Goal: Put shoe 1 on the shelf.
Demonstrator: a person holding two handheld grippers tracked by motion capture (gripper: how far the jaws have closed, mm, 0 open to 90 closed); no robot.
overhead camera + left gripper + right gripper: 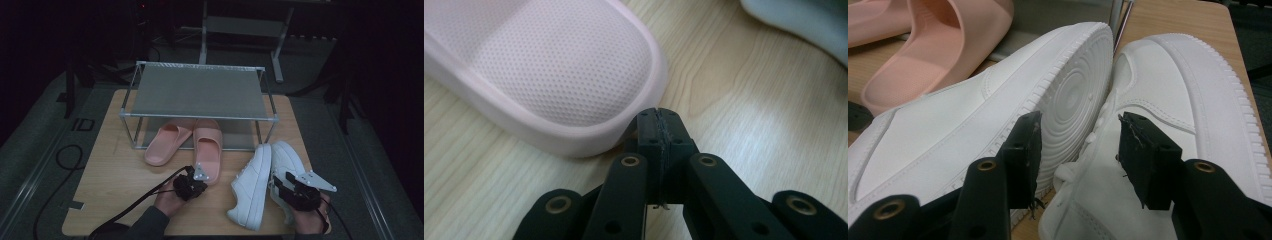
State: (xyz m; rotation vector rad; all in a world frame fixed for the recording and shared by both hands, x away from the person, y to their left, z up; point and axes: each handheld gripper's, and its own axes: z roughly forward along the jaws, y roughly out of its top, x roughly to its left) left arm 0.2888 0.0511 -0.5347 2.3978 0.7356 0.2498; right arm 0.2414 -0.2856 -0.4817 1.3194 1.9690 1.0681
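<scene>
Left tool pressed together at the slipper heel; right tool spread across the sneaker pair.

Left tool (658,131): jaws closed on nothing, tips just beside the heel rim of the right-hand pink rubber slipper (549,70), low over the pale wood worktop (744,100). Right tool (1078,150): jaws wide, one on the side-lying white leather sneaker (973,125), the other on the upright white sneaker (1168,85); clamping or merely resting, can't tell. Second pink slipper (165,142) lies toe-in under the grey metal-frame shoe rack (197,90).
</scene>
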